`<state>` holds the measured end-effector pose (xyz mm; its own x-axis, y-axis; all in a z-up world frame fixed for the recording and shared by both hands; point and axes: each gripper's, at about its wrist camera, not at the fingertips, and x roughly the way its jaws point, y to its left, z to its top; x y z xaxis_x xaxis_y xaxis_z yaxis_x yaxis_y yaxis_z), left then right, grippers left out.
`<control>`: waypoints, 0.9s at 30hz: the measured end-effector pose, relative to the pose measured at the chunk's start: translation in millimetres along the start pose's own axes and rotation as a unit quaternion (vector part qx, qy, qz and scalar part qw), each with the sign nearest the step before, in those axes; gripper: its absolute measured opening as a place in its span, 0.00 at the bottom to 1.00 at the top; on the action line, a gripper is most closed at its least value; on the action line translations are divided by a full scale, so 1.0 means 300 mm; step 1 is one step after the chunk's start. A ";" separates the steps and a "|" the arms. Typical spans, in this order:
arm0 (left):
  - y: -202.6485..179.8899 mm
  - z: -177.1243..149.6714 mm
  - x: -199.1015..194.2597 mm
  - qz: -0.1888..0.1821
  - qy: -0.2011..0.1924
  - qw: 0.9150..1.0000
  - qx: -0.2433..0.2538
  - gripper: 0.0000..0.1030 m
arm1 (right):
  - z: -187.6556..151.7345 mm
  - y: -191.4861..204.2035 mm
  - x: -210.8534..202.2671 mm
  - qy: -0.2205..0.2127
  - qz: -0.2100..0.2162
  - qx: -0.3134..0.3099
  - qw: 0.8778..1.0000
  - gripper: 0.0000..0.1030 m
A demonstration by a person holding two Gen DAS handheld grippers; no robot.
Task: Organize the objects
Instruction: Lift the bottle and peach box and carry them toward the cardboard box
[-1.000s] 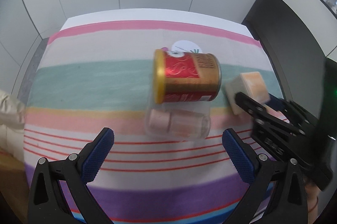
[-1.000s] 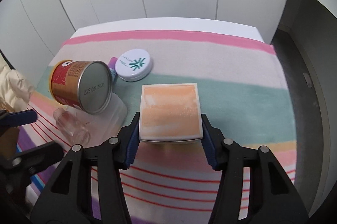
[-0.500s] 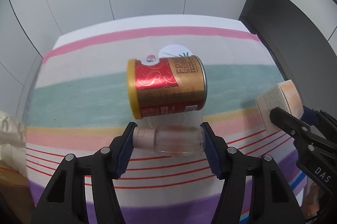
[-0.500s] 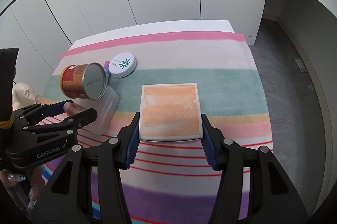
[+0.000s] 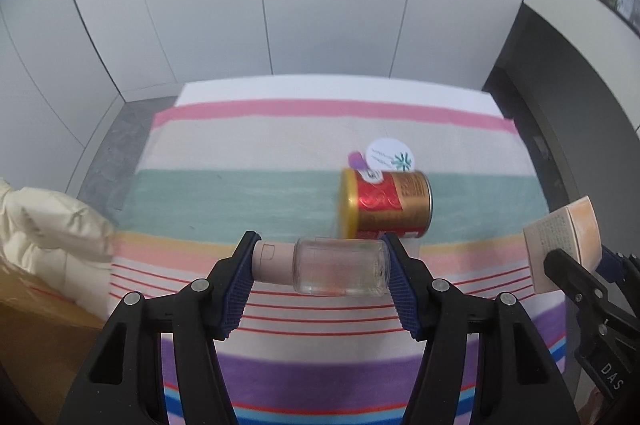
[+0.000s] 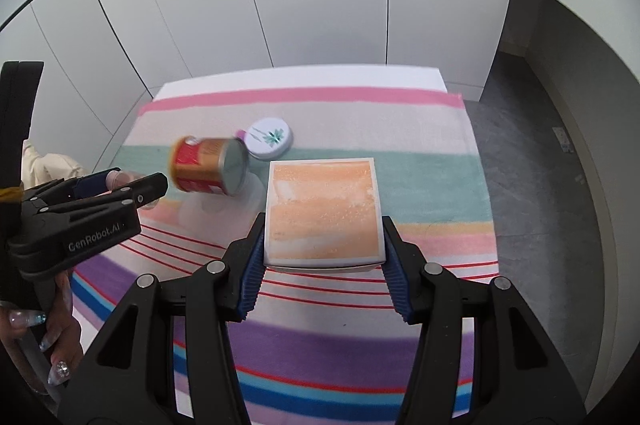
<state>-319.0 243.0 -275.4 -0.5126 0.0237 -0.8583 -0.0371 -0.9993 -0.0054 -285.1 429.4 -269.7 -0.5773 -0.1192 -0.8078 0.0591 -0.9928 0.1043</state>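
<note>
My left gripper (image 5: 320, 273) is shut on a clear glass bottle (image 5: 340, 267) with a pink cap, held sideways above the striped cloth. My right gripper (image 6: 322, 249) is shut on an orange-topped square box (image 6: 322, 211), held above the cloth; the box also shows at the right of the left wrist view (image 5: 564, 245). A red and gold can (image 5: 386, 205) lies on its side on a clear plastic container (image 6: 216, 213). A round white tin (image 6: 272, 137) and a small purple item (image 5: 356, 159) lie just behind the can.
The table wears a striped cloth (image 5: 248, 197). A cream padded jacket (image 5: 48, 233) and a brown box (image 5: 36, 309) sit off the table's left edge. White wall panels stand behind the table, with grey floor to the right.
My left gripper closed on the glass bottle, lifted it off the cloth and drew back to the left. My right gripper rose and pulled back with the box.
</note>
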 end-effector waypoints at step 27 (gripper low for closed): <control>0.104 0.206 -0.720 0.006 -0.082 0.997 0.011 0.60 | 0.301 0.209 -0.600 -0.072 -0.023 -0.024 0.997 0.53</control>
<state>-262.4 208.3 -58.4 -0.6466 0.0182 -0.7626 -0.0476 -0.9987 0.0164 -251.2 389.7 -65.4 -0.6911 -0.0740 -0.7190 0.0672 -0.9970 0.0381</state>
